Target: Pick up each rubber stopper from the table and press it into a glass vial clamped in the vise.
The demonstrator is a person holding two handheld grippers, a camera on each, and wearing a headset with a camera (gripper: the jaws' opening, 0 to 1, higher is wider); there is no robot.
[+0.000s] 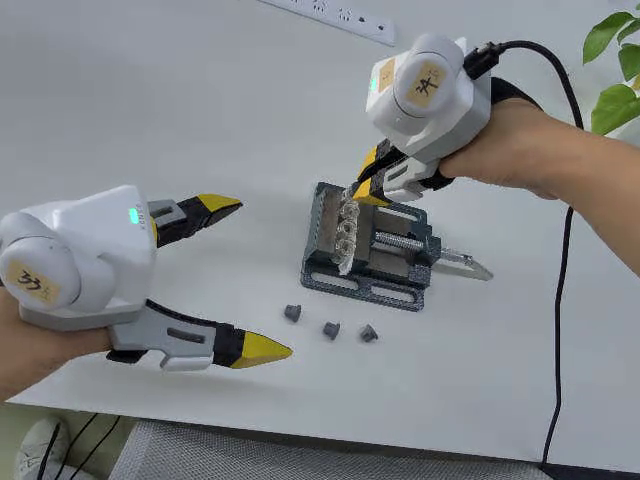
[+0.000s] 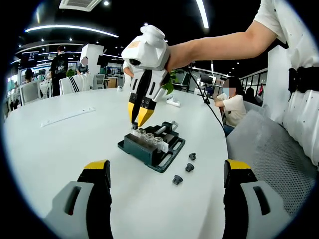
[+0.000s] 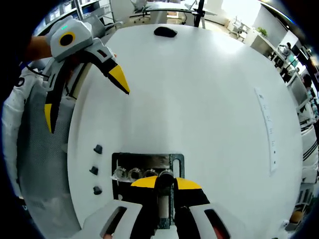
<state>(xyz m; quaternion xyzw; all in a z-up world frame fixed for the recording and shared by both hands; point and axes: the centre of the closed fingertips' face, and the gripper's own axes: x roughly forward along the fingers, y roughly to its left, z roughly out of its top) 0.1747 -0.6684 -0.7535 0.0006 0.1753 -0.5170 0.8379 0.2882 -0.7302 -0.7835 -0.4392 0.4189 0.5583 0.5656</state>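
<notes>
A dark vise (image 1: 330, 275) (image 2: 149, 154) (image 3: 117, 159) on the white table clamps a row of clear glass vials (image 1: 346, 232) (image 2: 149, 137) (image 3: 133, 174). My right gripper (image 1: 362, 190) (image 2: 137, 118) (image 3: 165, 182) is at the far end of that row, shut on a dark rubber stopper (image 3: 163, 179) right at a vial's mouth. Three grey stoppers (image 1: 331, 329) (image 2: 189, 167) (image 3: 93, 170) lie loose on the table in front of the vise. My left gripper (image 1: 245, 278) (image 2: 167, 167) (image 3: 84, 99) hovers open and empty to the vise's left.
The vise's screw handle (image 1: 465, 264) sticks out to the right. A white power strip (image 1: 335, 12) lies at the far table edge, and a plant (image 1: 615, 70) stands at the right. A black cable (image 1: 560, 300) trails over the table's right side. The table's near edge (image 1: 300, 435) is close.
</notes>
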